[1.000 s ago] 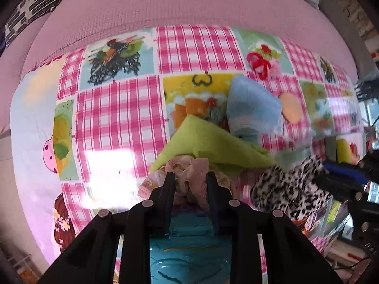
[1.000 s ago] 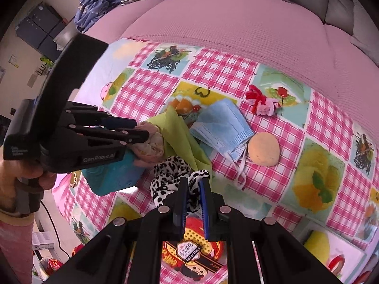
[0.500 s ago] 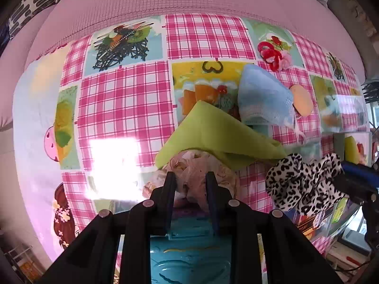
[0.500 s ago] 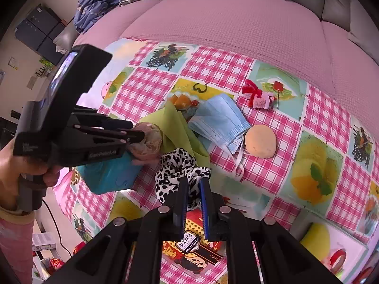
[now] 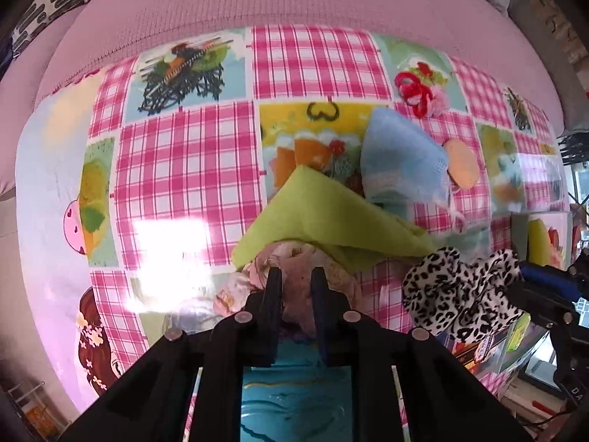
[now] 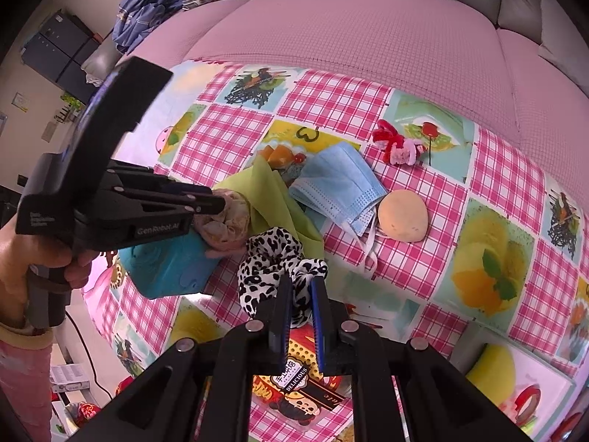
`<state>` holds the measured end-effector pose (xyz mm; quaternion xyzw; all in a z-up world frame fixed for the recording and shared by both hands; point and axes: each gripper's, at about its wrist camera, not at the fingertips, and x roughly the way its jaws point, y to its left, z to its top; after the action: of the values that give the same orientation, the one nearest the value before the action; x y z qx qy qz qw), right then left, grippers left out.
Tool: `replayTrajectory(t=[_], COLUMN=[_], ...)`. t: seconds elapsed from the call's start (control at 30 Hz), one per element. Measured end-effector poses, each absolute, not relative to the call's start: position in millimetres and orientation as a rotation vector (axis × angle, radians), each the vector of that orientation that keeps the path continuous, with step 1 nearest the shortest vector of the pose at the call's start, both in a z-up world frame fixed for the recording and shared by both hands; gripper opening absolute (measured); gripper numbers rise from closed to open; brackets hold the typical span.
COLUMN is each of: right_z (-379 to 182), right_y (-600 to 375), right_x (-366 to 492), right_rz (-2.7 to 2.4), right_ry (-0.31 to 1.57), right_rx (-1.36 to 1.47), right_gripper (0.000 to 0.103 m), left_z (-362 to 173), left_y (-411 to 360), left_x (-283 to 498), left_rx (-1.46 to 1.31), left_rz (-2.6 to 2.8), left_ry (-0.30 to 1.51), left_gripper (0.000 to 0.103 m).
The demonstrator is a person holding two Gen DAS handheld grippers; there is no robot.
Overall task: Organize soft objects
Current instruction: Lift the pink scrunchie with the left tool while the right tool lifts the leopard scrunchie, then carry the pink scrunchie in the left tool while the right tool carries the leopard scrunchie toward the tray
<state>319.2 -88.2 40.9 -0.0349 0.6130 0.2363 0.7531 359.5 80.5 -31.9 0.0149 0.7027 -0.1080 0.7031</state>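
Over a pink bed cover [image 6: 368, 37] a glossy checked cloth [image 6: 331, 103] printed with food pictures is spread, and all the soft things are carried on it. Near the cloth's left edge a teal box [image 6: 165, 269] is seen, with a beige scrunchie [image 6: 228, 221] resting at its top. The scrunchie is caught between the fingers of the left gripper [image 5: 297, 276], whose jaws are closing on it; that gripper is held in a hand [image 6: 22, 254] at the left edge of the right wrist view. A green cloth [image 5: 331, 221] is draped just beside the scrunchie, partly over it, toward the middle of the checked cloth. A blue face mask [image 6: 338, 191] is laid against the green cloth's far side, its ear loops trailing toward the near edge. A leopard-print scrunchie [image 6: 272, 258] is pinched in the right gripper [image 6: 301, 294], whose jaws are pressed tight on the fabric, near the cloth's near edge and touching the green cloth. A round beige puff [image 6: 403, 219] is placed just beside the mask, toward the right edge. A red and pink hair tie [image 6: 395, 145] is set toward the far edge, well apart from both grippers.
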Motion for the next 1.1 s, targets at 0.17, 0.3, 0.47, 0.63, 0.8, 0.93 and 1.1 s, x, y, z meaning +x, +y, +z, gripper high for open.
replayTrajectory(t=[0.17,0.3,0.47,0.63,0.8,0.93,1.1], right_z=[41,39,37,35,40,51,69], right_y=[-88,-90,-92,-93,-94,-96,-99], right_x=[319,319,319,320,316,310,298], right_rz=[0.516,0.516,0.513,0.508,0.518,0.524,0.525], right_ry=[1.338,1.341,1.344,1.346,1.333,1.314,1.282], right_rx=[-0.079,-0.073,-0.066,-0.056,-0.033,-0.020,-0.016], right_gripper=[0.011,0.011,0.011,0.011,0.010,0.010,0.007], left_z=[-35,-42,-47,-39,-14,11,37], left_y=[85,86,78,78,81,79,77], left_x=[361,362,360,359,357,352,338], left_rx=[0.006,0.029,0.055,0.047,0.031,0.035,0.039], left_rz=[-0.236,-0.223,-0.223,-0.205,-0.202,-0.203,-0.209], left_ry=[1.581,1.589,1.581,1.549,1.486,1.436,1.391], left_gripper=[0.020,0.020,0.007,0.003,0.003,0.002,0.002])
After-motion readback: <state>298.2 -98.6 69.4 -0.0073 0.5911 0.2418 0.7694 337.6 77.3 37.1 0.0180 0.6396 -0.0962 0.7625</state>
